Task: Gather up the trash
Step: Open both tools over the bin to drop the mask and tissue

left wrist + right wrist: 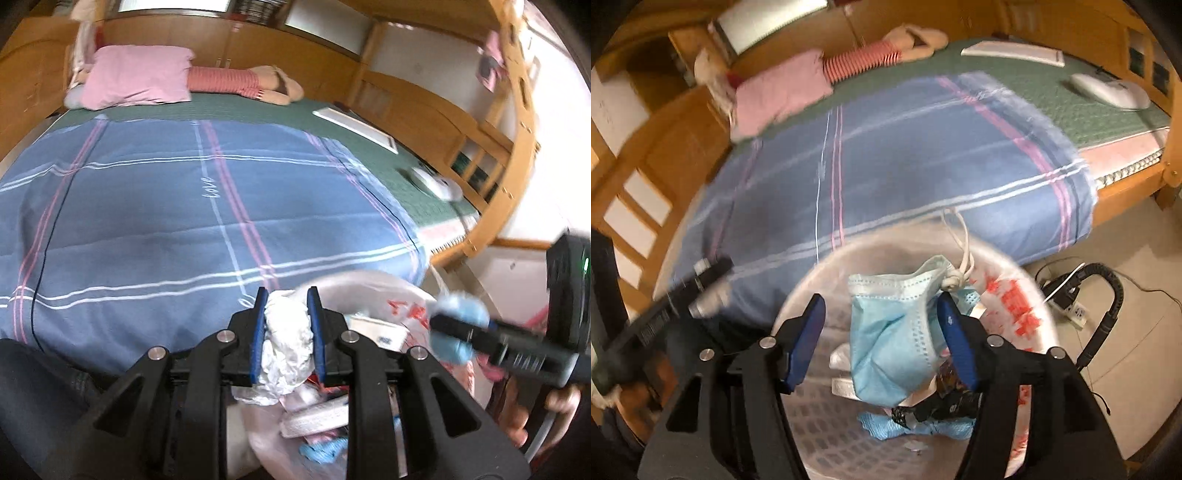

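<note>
My left gripper is shut on a crumpled white tissue wad, held over a trash bin lined with a white plastic bag printed in red. My right gripper is open above the same bin; a light blue face mask hangs between its fingers, touching the right finger, with white ear loops above. In the left wrist view the right gripper shows with the blue mask. Wrappers and blue scraps lie in the bin.
A bed with a blue plaid quilt and green sheet fills the view behind the bin. A pink pillow, a white box and a white device lie on it. A power strip and cables lie on the floor at right.
</note>
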